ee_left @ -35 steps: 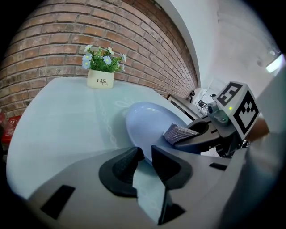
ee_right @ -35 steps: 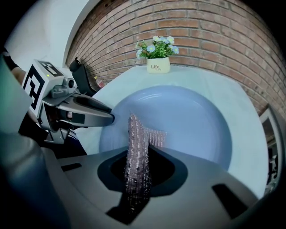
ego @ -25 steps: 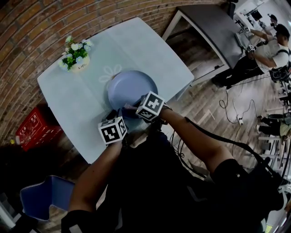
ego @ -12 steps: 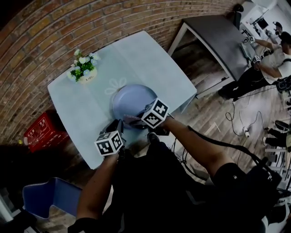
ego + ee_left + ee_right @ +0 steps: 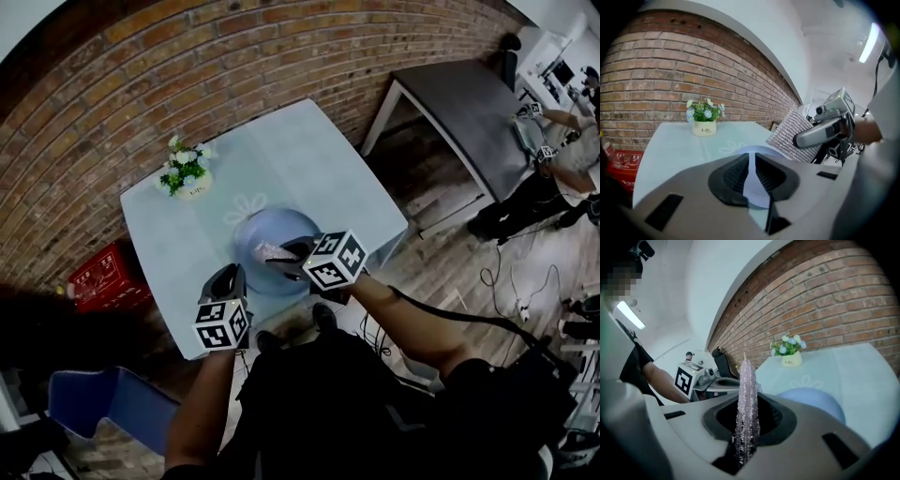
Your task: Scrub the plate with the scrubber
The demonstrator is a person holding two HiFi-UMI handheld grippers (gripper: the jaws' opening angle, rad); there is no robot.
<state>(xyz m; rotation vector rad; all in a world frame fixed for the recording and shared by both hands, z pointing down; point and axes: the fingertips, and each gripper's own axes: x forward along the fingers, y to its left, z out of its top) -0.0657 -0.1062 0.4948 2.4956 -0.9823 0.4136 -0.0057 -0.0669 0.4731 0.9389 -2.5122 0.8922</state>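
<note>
- Now the table (image 5: 309,159) has open room on its far and right sides — only a flower pot (image 5: 190,183) sits at the far left corner.
- The plate (image 5: 272,230) lies flat by the near edge.
- The left gripper (image 5: 232,279) has lifted off it, and its jaws have just been narrowing on nothing.
- The right gripper (image 5: 298,255) clamps the scrubber (image 5: 269,251) above the plate's near rim — scrubbing looks paused or finished.

Plate (image 5: 274,225) on table (image 5: 309,159) — flowerpot (image 5: 187,175) behind, by wall (image 5: 187,75)

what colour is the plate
The plate is pale blue, best seen in the head view.
</note>
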